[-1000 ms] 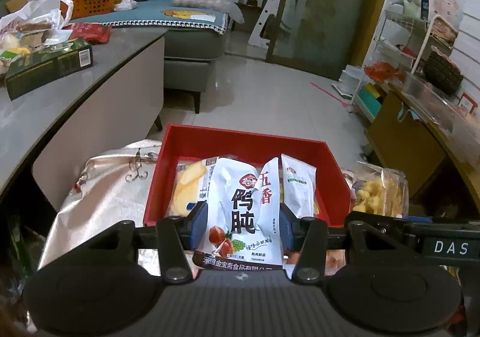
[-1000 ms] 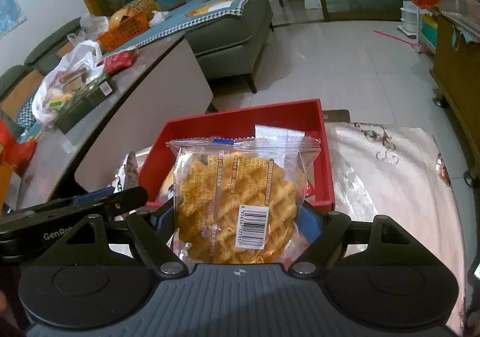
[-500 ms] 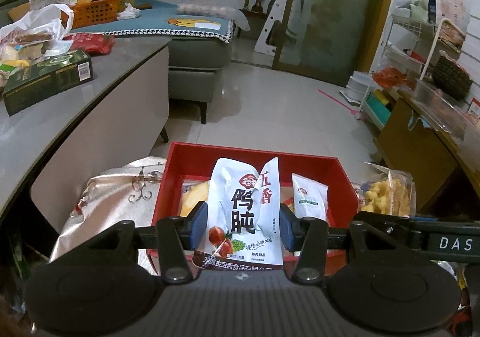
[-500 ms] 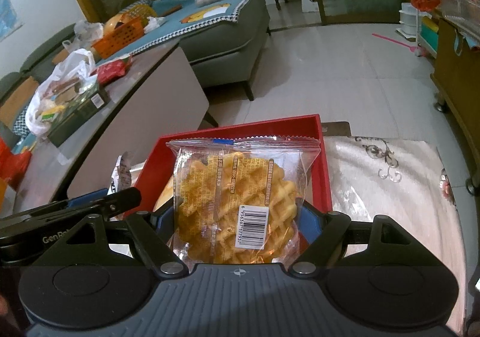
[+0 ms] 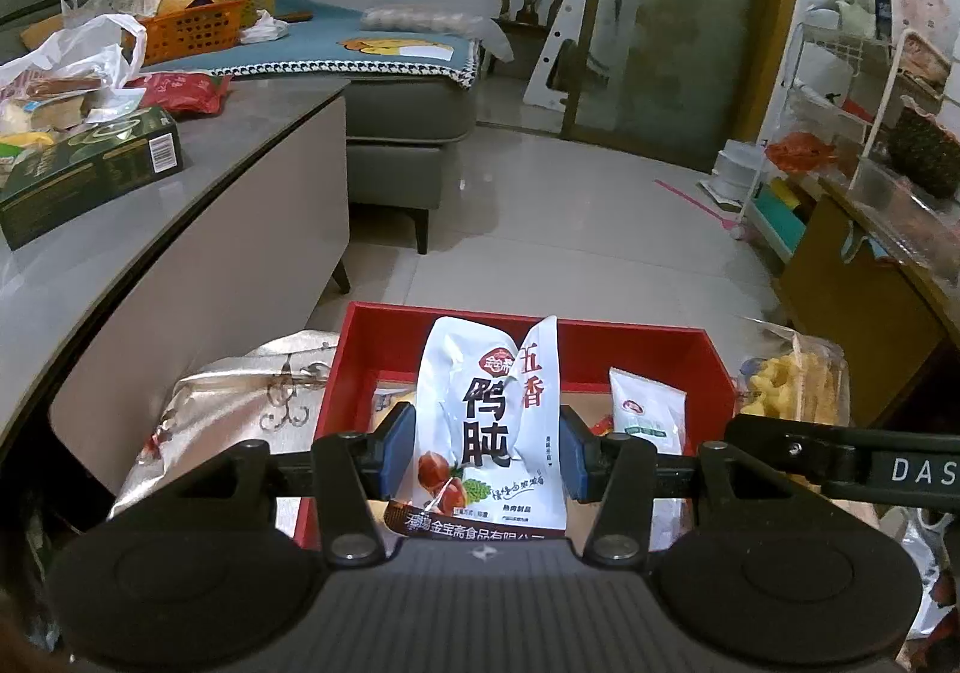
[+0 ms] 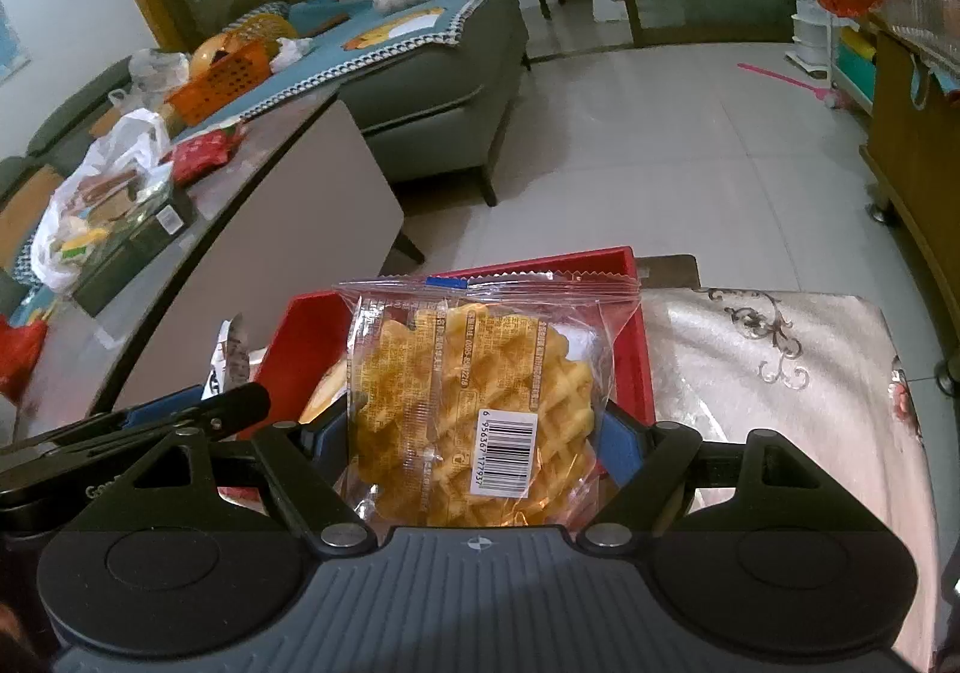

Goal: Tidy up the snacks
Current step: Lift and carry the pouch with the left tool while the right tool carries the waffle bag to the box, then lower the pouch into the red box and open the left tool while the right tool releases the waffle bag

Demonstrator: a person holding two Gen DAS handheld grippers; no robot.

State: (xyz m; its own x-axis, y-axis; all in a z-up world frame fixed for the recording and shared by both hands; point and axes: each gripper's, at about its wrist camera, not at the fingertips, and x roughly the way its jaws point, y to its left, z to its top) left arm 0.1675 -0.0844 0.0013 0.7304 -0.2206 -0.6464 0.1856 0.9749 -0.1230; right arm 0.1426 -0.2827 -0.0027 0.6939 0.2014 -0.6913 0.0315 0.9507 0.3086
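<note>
Two snack packs held over the red tray, one in each gripper.

The left gripper (image 5: 486, 448) is closed narrow on the white pouch (image 5: 489, 421), its blue pads pressing the two side edges; the right gripper (image 6: 474, 436) stands wider and clamps the clear waffle pack (image 6: 474, 403) at its lower sides. Both packs hang above the near part of the red tray (image 5: 630, 343), where a small white sachet (image 5: 645, 412) already lies. The pouch looks light, soft and slippery, so I judge a grip across its full middle is safest. The waffle is probably brittle; the hold should stay gentle, on the film edges. Beyond the tray stands a grey sofa (image 5: 408, 115).
</note>
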